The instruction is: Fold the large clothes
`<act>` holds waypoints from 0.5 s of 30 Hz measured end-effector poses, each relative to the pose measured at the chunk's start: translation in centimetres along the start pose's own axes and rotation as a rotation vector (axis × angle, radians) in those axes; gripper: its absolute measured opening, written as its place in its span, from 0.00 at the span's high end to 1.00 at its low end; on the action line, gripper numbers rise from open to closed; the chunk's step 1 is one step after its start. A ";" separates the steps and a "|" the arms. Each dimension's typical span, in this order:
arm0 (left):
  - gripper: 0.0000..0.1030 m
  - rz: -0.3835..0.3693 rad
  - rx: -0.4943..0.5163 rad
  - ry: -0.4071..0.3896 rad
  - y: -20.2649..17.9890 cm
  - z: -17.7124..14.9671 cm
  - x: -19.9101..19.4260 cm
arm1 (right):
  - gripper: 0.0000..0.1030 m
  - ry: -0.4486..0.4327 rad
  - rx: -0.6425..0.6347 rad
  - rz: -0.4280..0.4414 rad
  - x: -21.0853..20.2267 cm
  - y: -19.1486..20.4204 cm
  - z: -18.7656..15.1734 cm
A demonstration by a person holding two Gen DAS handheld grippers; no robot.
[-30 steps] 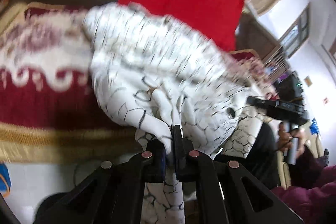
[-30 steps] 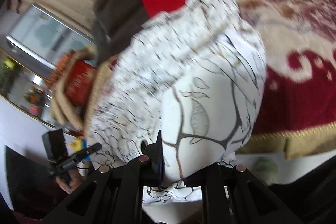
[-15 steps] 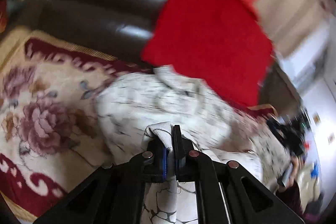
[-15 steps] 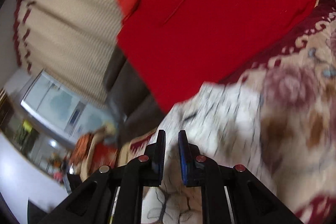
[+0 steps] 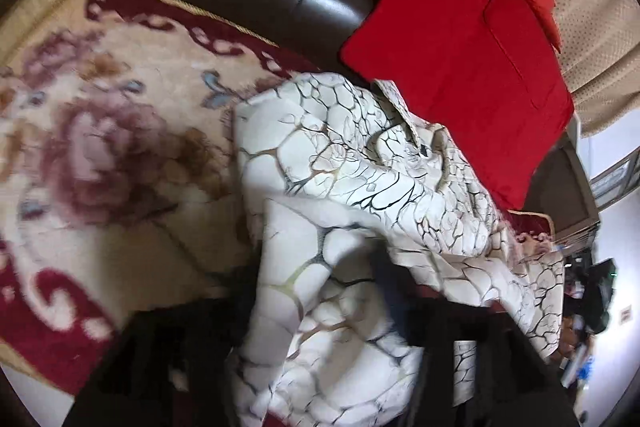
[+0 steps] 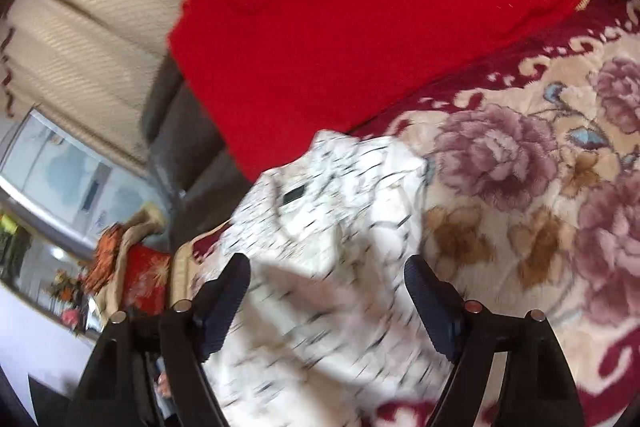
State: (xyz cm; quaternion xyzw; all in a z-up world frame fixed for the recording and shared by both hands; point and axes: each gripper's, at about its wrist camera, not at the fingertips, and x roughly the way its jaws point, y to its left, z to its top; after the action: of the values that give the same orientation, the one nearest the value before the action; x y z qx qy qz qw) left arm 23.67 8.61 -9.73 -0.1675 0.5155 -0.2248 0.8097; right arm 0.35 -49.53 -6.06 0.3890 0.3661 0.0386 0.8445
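Both tools, the left tool and the right tool, are opening, releasing the white crackle-print garment onto the floral plush blanket. Best lift clear without dragging the fold.

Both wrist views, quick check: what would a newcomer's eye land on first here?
Probably the white garment with black crackle lines, heaped on the floral red-and-cream blanket right ahead of both grippers. Next, the bright red cushion leaning on the dark sofa behind it. The right gripper has its jaws opening over the cloth.
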 end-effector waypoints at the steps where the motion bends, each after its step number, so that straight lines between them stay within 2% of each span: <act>1: 0.22 0.015 0.008 -0.016 -0.1 -0.4 -0.6 | 0.12 0.009 -0.014 0.000 -0.2 0.7 -0.7; 3: 0.20 0.020 0.021 -0.013 0.0 -1.6 -1.2 | 0.11 0.090 -0.026 0.004 0.4 1.9 -2.8; 5: 0.20 -0.006 0.016 0.026 0.4 -2.7 -1.4 | 0.11 0.218 -0.079 -0.095 3.0 3.6 -5.3; 8: 0.20 -0.020 -0.007 0.079 0.9 -4.4 -0.7 | 0.14 0.275 -0.149 -0.184 5.4 4.4 -7.8; 9: 0.20 -0.017 -0.002 0.093 0.8 -4.7 -0.6 | 0.21 0.294 -0.140 -0.195 6.1 4.3 -8.4; 10: 0.20 -0.009 0.018 0.104 0.5 -5.3 -0.4 | 0.51 0.314 -0.129 -0.196 6.3 4.2 -8.6; 11: 0.20 0.014 0.056 0.103 0.0 -5.8 -0.3 | 0.70 0.336 -0.125 -0.190 6.5 4.2 -8.9; 12: 0.22 0.047 0.102 0.105 -0.6 -6.2 -0.2 | 0.71 0.335 -0.153 -0.193 6.1 4.7 -9.2; 13: 0.28 0.066 0.142 0.107 -1.1 -6.5 -0.2 | 0.76 0.327 -0.197 -0.203 5.6 5.3 -9.5; 14: 0.49 0.073 0.200 0.121 -1.8 -6.9 -0.1 | 0.81 0.332 -0.230 -0.195 4.9 6.0 -9.8; 15: 0.60 0.088 0.232 0.128 -2.1 -7.2 0.0 | 0.82 0.338 -0.238 -0.178 4.5 6.3 -9.9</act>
State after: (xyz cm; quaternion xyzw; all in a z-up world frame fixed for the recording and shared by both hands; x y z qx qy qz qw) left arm 16.70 6.55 -11.60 -0.0353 0.5435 -0.2571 0.7982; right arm -1.39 -37.38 -8.67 0.2410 0.5283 0.0715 0.8110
